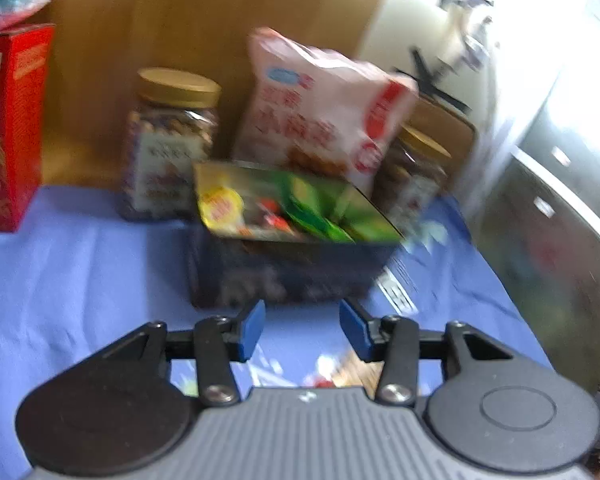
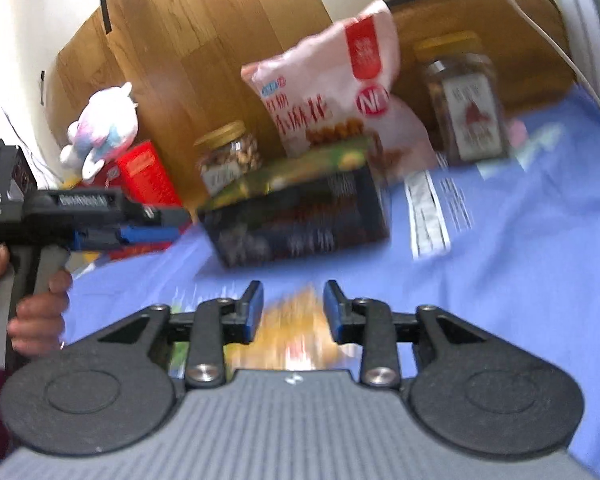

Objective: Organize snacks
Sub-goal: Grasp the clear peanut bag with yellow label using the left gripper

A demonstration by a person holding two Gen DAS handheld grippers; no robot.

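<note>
the counter [image 1: 72, 264] under its blue cloth carries the dark snack box [image 1: 292, 268], standing before the pink bag [image 1: 320, 108] and between two jars. left tongs [image 1: 302, 330] are parted, empty, just short of it. right tongs [image 2: 293, 312] also gape, over a blurred orange packet [image 2: 292, 336]. best approach squarely, slowly.

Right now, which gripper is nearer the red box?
Left. The left gripper reaches in just in front of the red box, its tips close by. The right gripper sits farther back, over the blue cloth, open, with a blurred snack packet beneath.
</note>
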